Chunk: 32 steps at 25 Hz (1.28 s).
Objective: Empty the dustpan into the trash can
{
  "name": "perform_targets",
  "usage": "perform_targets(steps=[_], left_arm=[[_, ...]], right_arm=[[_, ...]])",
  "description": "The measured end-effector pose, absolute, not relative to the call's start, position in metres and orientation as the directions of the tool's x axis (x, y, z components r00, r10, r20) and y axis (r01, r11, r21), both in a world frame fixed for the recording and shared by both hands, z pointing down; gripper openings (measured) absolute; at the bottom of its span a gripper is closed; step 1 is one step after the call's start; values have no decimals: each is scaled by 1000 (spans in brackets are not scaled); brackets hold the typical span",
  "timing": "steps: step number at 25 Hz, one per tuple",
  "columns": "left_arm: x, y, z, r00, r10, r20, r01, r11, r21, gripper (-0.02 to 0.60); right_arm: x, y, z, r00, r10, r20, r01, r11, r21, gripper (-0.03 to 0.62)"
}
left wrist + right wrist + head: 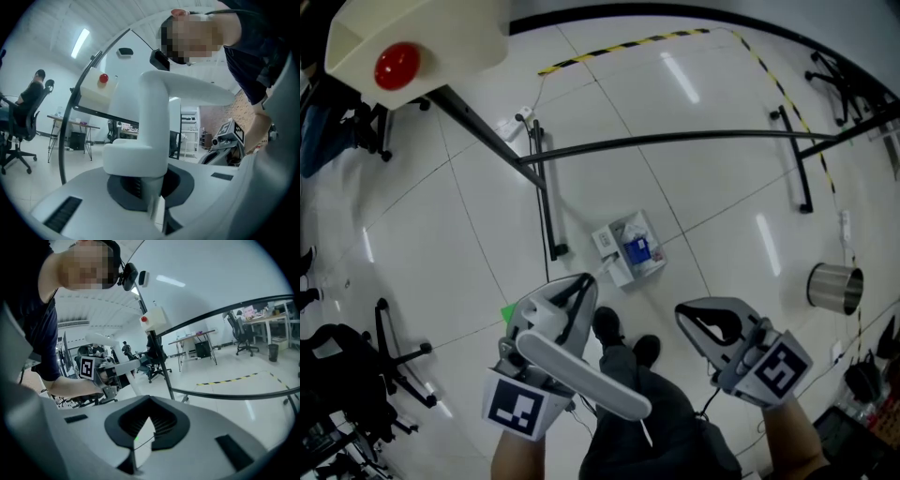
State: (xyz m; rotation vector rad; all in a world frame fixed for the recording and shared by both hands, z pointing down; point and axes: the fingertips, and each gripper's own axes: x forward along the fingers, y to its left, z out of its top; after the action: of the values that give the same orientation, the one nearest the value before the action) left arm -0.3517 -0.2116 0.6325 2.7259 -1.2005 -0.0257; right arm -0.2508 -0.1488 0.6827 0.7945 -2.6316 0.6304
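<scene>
My left gripper (578, 284) is at the lower left of the head view, shut on a long white dustpan handle (581, 375) that slants back across it toward the person's legs. In the left gripper view the handle (153, 117) rises from between the jaws and bends right. A green sliver (508, 312) shows beside the gripper; the pan itself is hidden. My right gripper (684, 314) hovers at the lower right, shut with nothing in it. A shiny metal trash can (834, 286) stands on the floor at the far right.
A small open box of items (628, 248) sits on the white floor ahead of the person's shoes (623, 337). A black tube frame (675, 141) crosses the floor, with a white box with a red button (394, 56) top left. Office chairs (384, 366) stand left.
</scene>
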Motion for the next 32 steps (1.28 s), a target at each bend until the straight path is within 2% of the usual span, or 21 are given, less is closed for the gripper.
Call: perform_targets(steps=[11, 14, 15, 16, 17, 24, 26, 27, 28, 29, 32], left_arm=[[-335, -214, 627, 686, -726, 53, -726, -677, 120, 0], [-340, -214, 633, 670, -741, 56, -740, -658, 142, 15], [-344, -214, 637, 658, -751, 62, -750, -644, 153, 51], [-349, -214, 641, 646, -760, 70, -759, -630, 163, 169], [-353, -214, 643, 636, -768, 76, -767, -618, 170, 208], [-360, -209, 650, 606, -787, 111, -795, -602, 72, 225], [-361, -209, 652, 604, -789, 112, -797, -600, 71, 203], [-363, -210, 651, 602, -791, 106, -798, -598, 72, 113], [-364, -212, 651, 602, -792, 99, -798, -598, 71, 49], [-365, -213, 650, 605, -791, 94, -796, -601, 69, 12], [-363, -212, 650, 632, -771, 81, -774, -622, 115, 4]], right_arm=[[-218, -144, 684, -774, -478, 415, -619, 710, -337, 12], [-216, -140, 689, -776, -474, 416, -617, 709, -341, 12], [-216, -138, 690, -777, -472, 416, -615, 710, -344, 12], [-216, -138, 690, -779, -469, 416, -613, 710, -347, 12], [-217, -137, 690, -781, -466, 416, -611, 711, -350, 12], [-221, -137, 694, -794, -438, 422, -590, 723, -360, 12], [-226, -138, 695, -799, -425, 425, -580, 732, -358, 12], [-229, -138, 695, -803, -421, 423, -574, 738, -356, 12], [-231, -138, 695, -806, -417, 419, -568, 743, -354, 12], [-234, -139, 695, -809, -414, 417, -564, 746, -354, 12], [-241, -138, 696, -815, -401, 418, -553, 753, -357, 12]])
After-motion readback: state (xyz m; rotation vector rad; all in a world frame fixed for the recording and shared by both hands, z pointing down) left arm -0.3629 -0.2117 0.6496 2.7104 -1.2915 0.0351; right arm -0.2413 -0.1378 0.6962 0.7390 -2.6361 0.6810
